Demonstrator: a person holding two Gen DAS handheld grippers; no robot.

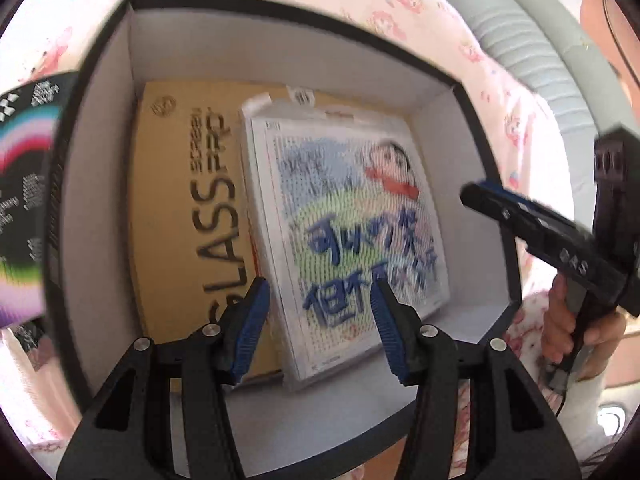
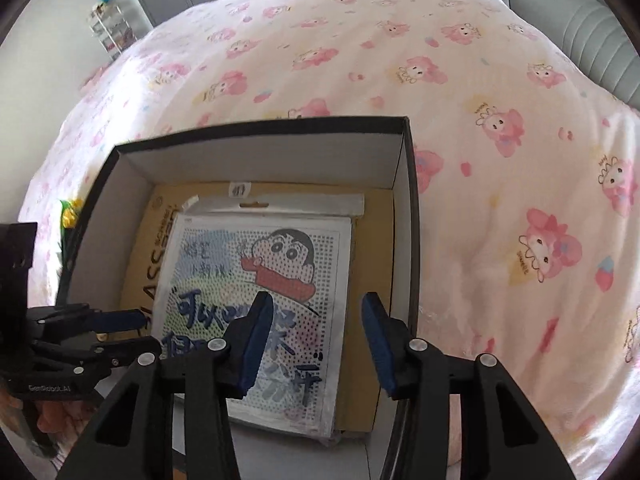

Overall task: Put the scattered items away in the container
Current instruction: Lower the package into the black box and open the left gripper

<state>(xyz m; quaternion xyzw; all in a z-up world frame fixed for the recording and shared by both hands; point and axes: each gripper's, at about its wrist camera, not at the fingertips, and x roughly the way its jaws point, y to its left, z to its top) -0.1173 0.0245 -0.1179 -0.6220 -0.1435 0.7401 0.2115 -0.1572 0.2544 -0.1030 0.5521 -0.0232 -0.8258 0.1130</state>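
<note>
A black box with white inner walls point(image 1: 100, 184) point(image 2: 404, 200) stands on the bed. Inside lie a tan "GLASS" carton point(image 1: 180, 216) point(image 2: 140, 256) and, on top of it, a plastic-wrapped cartoon picture pack point(image 1: 352, 208) point(image 2: 256, 280). My left gripper point(image 1: 320, 308) is open and empty above the pack's near edge. My right gripper point(image 2: 316, 324) is open and empty above the box's right side. Each gripper shows in the other's view, the right one point(image 1: 532, 220) at the box's right rim, the left one point(image 2: 104, 328) at its left rim.
A pink cartoon-print bedspread point(image 2: 440, 80) covers the bed around the box. A black pack with rainbow stripes point(image 1: 24, 200) lies left of the box. A yellow-green item point(image 2: 70, 210) peeks out beyond the box's left wall. A grey padded headboard point(image 1: 520, 40) is at the right.
</note>
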